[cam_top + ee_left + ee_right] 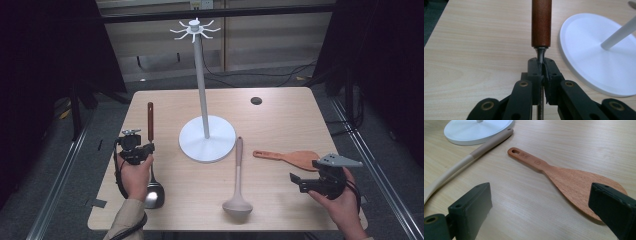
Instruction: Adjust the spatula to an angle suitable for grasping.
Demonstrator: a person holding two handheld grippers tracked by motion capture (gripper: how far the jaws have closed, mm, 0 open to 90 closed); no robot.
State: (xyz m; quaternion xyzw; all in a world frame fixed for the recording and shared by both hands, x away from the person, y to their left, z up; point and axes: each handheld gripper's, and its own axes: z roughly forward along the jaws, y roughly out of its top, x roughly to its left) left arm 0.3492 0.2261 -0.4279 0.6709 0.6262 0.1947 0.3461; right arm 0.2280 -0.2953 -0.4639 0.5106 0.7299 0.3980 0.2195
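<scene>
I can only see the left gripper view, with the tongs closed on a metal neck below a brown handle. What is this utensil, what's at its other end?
Observer: It is a ladle; the high view shows a shiny metal bowl at its near end, by the person's left hand.
Operator: Where is the other gripper?
Observer: The right gripper hangs with open tongs over a wooden rice paddle that lies flat on the table.
Operator: Anything else lying around?
Observer: A beige ladle lies between the two, its handle tip at the white stand's base.
</scene>
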